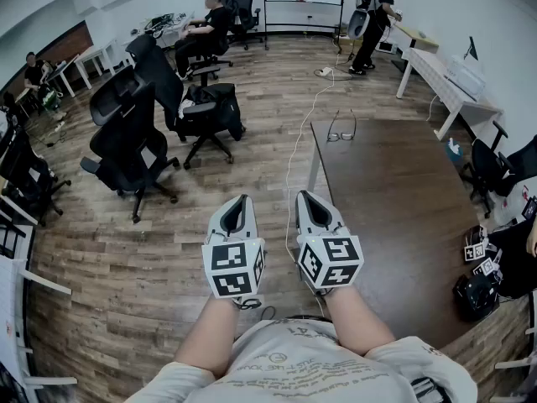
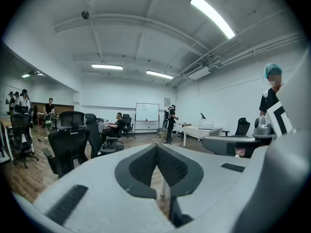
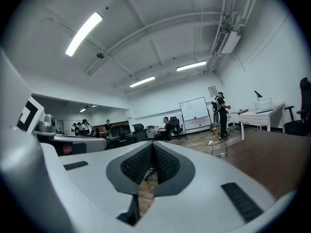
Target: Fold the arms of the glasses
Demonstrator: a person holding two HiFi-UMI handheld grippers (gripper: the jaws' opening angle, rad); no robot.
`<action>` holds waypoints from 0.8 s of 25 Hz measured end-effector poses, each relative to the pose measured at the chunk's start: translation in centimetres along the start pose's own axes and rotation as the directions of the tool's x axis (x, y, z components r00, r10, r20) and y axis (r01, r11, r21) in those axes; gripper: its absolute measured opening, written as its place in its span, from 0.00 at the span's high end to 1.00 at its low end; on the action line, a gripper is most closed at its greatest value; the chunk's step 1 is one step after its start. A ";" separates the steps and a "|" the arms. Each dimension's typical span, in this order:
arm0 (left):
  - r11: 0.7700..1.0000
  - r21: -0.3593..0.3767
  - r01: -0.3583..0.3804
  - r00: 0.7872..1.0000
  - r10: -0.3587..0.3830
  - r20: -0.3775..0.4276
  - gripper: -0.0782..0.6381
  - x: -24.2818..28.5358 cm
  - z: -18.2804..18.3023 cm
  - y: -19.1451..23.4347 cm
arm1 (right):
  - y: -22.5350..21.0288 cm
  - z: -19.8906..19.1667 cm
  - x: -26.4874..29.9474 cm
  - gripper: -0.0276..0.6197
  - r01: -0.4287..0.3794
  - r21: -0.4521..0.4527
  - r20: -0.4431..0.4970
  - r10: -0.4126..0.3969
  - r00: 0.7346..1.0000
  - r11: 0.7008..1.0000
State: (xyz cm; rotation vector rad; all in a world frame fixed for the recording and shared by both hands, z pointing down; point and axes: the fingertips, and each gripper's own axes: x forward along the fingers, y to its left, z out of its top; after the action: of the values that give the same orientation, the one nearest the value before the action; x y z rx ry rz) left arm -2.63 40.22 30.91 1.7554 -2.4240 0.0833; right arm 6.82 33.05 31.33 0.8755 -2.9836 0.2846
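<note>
Brown wood worktop [image 1: 394, 217] sits on my right. The glasses [image 1: 341, 129] are lying up by its far left corner, well apart from both tools. Their arms look spread open, but they're tiny in the head view so I won't swear to it.

The left tool [image 1: 243, 200] and right tool [image 1: 303, 196] are both pinched fully together with nothing between the pads. They're side by side, close to my body.

My guess on handling: super light, with a thin wiry frame, so they'll skate across that smooth top the moment I nudge them. The hinges are probably the weak spot, and the lenses scratch. I'd pin the front at the bridge with one tool, keeping off the glass. Then I'd take each arm around mid-length with the other and swing it in gently.
</note>
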 end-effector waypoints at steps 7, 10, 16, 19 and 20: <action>1.000 0.001 0.023 1.000 -0.023 -0.012 0.87 -0.2 -0.8 1.0 | 1.3 -0.7 0.6 0.94 0.022 0.002 -0.007 -0.022 1.000 1.000; 0.999 0.003 0.033 0.999 -0.033 -0.009 0.87 -0.5 -0.9 2.1 | 2.7 -1.2 0.9 0.94 0.017 0.001 -0.010 -0.017 1.000 1.000; 0.998 0.000 0.057 0.998 -0.057 -0.025 0.87 -0.6 -2.3 3.1 | 4.9 -2.7 1.3 0.94 -0.006 0.000 -0.026 0.006 1.000 1.000; 0.997 0.008 0.072 0.997 -0.072 -0.025 0.87 0.1 -2.3 2.9 | 4.5 -2.7 1.8 0.94 0.000 -0.006 -0.024 0.000 1.000 1.000; 0.997 0.009 0.075 0.997 -0.075 -0.025 0.87 0.5 -2.3 2.8 | 4.1 -2.7 2.2 0.94 0.006 -0.002 -0.024 -0.006 1.000 1.000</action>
State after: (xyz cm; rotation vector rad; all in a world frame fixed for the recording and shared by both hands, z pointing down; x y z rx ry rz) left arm -5.22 40.93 33.38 1.8361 -2.3424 0.1080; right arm 2.69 35.76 33.46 0.8742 -2.9585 0.2899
